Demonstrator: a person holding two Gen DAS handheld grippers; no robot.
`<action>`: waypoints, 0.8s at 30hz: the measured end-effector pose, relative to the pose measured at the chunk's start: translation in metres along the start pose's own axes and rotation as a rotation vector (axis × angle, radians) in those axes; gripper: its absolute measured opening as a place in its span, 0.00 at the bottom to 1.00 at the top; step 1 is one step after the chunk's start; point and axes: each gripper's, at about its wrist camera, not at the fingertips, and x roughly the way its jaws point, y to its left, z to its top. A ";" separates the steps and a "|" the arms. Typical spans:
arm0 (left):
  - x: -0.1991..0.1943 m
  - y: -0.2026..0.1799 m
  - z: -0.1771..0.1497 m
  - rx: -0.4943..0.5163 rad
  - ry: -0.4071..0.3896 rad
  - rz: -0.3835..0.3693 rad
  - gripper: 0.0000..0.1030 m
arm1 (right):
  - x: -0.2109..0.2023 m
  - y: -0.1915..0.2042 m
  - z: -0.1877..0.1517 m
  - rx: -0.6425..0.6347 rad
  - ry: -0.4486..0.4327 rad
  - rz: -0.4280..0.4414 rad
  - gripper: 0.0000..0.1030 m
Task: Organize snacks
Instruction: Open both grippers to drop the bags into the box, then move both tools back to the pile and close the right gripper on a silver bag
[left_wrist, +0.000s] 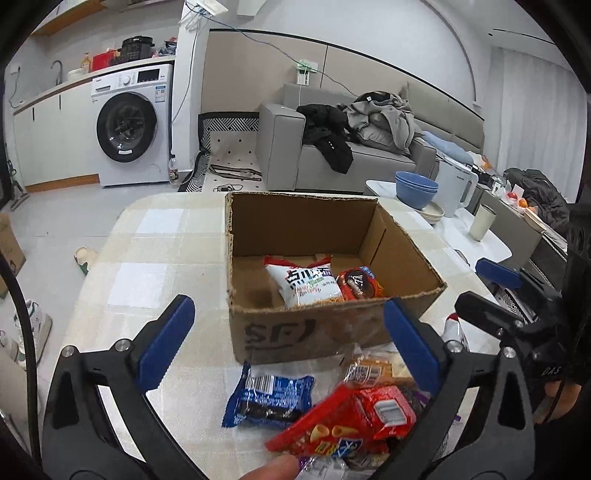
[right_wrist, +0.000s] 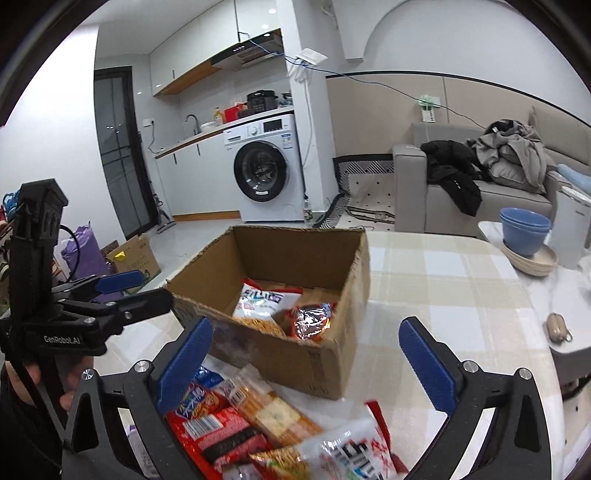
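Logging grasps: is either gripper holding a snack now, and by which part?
Nothing is held. Left gripper and right gripper both have jaws wide open, empty, above the loose snacks.

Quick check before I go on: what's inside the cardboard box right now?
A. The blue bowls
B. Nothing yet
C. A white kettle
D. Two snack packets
D: the cardboard box holds two packets, a white noodle-snack bag and a red-orange packet beside it, while the remaining snacks lie on the table in front of the box.
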 end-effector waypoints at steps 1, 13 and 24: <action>-0.005 -0.001 -0.003 0.009 -0.007 0.008 0.99 | -0.003 -0.001 -0.003 0.001 0.002 -0.003 1.00; -0.056 -0.022 -0.059 0.088 -0.029 0.075 0.99 | -0.038 0.001 -0.045 -0.025 -0.018 -0.003 1.00; -0.071 -0.019 -0.077 0.088 -0.026 0.061 0.99 | -0.051 0.002 -0.063 -0.040 -0.026 -0.002 1.00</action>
